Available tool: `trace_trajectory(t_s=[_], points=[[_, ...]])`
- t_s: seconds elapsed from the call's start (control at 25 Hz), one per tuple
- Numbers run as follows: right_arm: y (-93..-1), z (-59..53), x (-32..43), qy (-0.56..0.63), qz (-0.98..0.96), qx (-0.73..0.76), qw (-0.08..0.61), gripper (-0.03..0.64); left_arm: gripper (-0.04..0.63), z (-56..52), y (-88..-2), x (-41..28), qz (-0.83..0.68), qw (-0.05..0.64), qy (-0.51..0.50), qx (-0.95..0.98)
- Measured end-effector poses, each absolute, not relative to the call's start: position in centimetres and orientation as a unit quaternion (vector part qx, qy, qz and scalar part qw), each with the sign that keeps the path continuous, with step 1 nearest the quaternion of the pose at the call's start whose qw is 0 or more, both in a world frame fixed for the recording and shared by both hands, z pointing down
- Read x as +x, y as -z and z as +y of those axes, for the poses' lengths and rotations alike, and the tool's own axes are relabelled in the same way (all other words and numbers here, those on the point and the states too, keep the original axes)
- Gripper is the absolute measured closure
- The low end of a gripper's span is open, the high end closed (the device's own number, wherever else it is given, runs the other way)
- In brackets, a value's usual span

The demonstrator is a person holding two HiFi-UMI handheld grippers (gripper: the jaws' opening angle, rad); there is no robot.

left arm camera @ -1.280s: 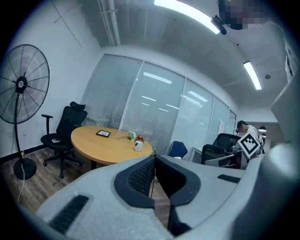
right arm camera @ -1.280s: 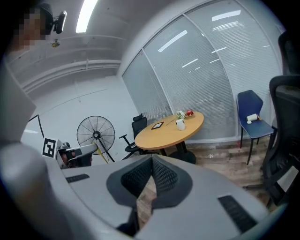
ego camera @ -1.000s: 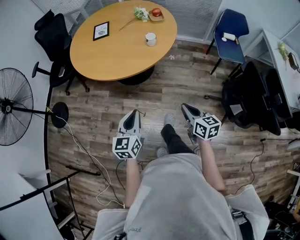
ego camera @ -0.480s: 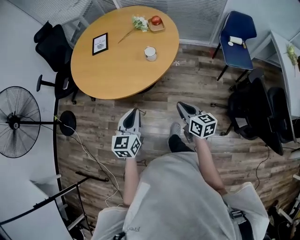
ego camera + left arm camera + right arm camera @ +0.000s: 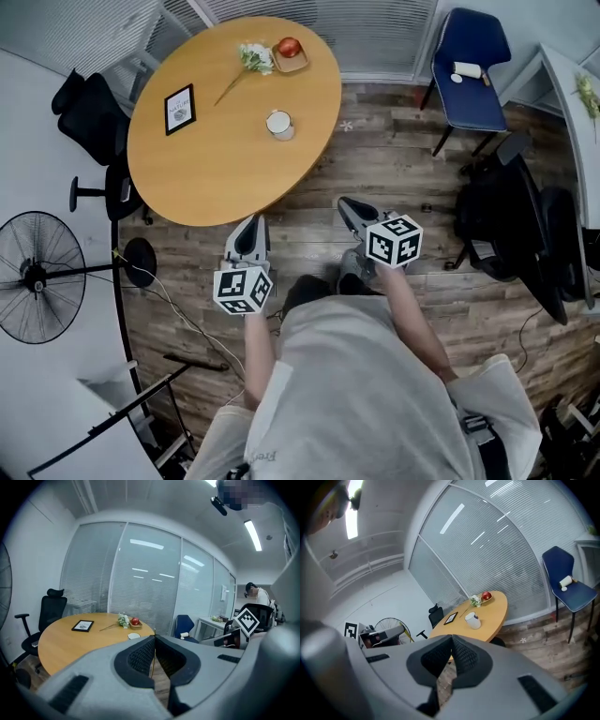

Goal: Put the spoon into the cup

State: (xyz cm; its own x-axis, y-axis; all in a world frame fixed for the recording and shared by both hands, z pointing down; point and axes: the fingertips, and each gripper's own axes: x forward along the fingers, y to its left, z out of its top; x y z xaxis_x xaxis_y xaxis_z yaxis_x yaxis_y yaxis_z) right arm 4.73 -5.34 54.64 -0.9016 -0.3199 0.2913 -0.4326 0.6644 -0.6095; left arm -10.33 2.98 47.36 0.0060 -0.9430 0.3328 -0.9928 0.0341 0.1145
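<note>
Standing on brown wood-plank floor (image 5: 394, 159), short of round light-wood worktop (image 5: 216, 164). Holding left gripper (image 5: 252, 221) and right gripper (image 5: 346, 202) low over the floor in front of the body. Both aimed toward the worktop, well apart from each other and from everything on it.

Read from left gripper view: fingers (image 5: 140, 656) pressed together along a thin seam, nothing clamped between. Read from right gripper view: fingers (image 5: 464, 656) likewise closed tip to tip, holding nothing.

Located white cup with handle (image 5: 278, 124) upright on the worktop, toward its right side in head view, apart from the other items. Could not make out the spoon in any view.

Logged beyond the cup, at the far edge of the worktop: small wooden tray (image 5: 298, 63) carrying a round red fruit (image 5: 287, 46). Just beside it, to the left: pale flower sprig (image 5: 251, 58) with a long thin stalk. Logged left of the cup: black-framed picture (image 5: 179, 109) lying flat.

Noted around the worktop:
- black office chair (image 5: 89, 103) at the left edge
- blue chair (image 5: 469, 42) well off to the right, with a small white object (image 5: 461, 71) on its seat
- black standing fan (image 5: 33, 281) at lower left
- slatted blinds (image 5: 319, 19) along the far wall
</note>
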Motion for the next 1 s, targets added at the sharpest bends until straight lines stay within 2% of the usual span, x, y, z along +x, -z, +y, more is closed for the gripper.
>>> trace_trajectory(t_s=[0.48, 1.0], points=[[-54.8, -10.0, 2.6, -0.349, -0.910, 0.209, 0.083, 0.620, 0.583, -1.2, -47.1, -13.8, -0.712, 0.157, -0.060, 0.682], [-55.5, -17.5, -0.5, -0.335, -0.901, 0.255, 0.100, 0.620, 0.583, -12.0, -46.5, -17.6, -0.679, 0.159, -0.036, 0.716]])
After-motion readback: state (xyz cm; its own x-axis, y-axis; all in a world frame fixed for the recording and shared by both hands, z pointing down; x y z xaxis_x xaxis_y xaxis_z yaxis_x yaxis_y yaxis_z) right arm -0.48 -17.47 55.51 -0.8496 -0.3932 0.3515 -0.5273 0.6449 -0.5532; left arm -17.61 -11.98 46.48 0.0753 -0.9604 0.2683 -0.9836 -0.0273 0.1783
